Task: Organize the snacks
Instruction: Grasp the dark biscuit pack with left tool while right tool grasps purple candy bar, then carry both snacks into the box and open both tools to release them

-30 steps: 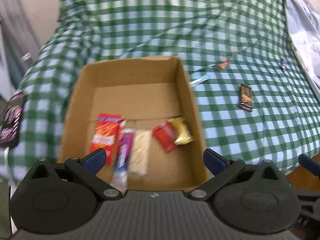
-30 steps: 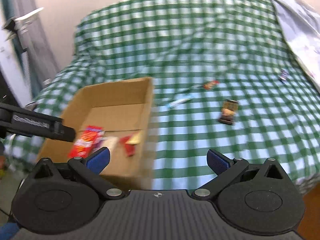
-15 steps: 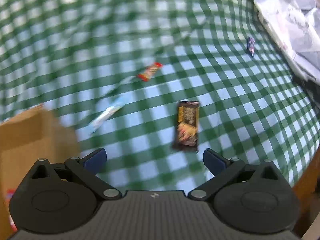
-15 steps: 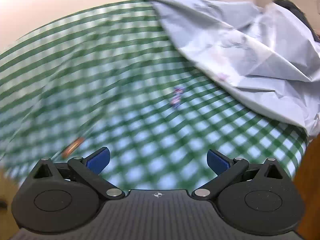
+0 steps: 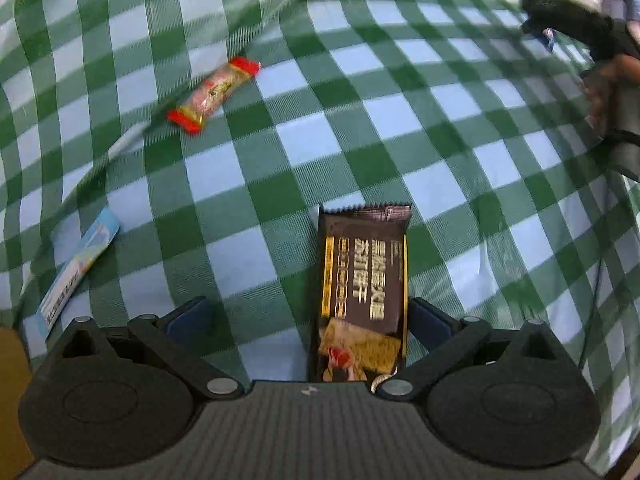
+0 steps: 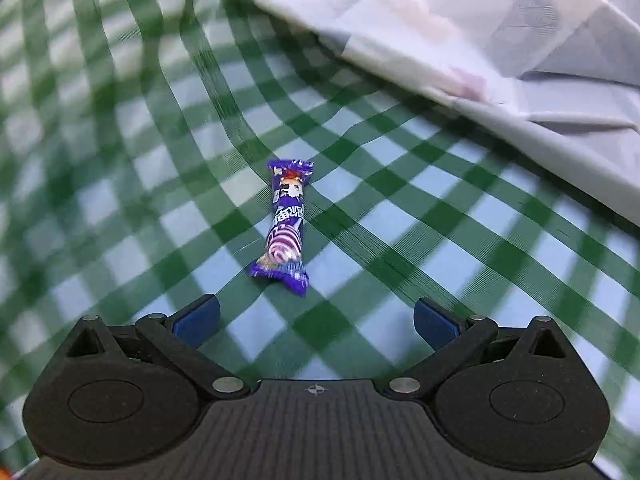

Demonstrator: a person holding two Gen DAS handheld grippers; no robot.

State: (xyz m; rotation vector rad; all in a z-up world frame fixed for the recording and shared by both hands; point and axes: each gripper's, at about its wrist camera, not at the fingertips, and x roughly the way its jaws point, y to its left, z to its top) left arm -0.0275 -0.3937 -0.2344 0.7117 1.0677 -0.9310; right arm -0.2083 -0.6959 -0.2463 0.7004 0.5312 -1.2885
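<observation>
A dark brown biscuit packet (image 5: 362, 292) lies on the green checked cloth (image 5: 304, 148), its near end between the fingers of my open left gripper (image 5: 310, 318), close to the right finger. Farther off lie a red-ended candy (image 5: 214, 94) and a pale blue stick packet (image 5: 76, 270). In the right wrist view a purple lollipop wrapper (image 6: 286, 226) lies on the cloth just ahead of my open right gripper (image 6: 316, 320), a little left of centre. Nothing is held.
A crumpled pale grey sheet (image 6: 480, 32) covers the cloth at the upper right. The other gripper and a hand (image 5: 600, 60) show at the far right of the left wrist view. A brown cardboard corner (image 5: 10, 380) sits at the left edge.
Both grippers have swung away from the cardboard box and come down low. The left one now straddles the brown packet; the right one has closed in on the purple wrapper.
</observation>
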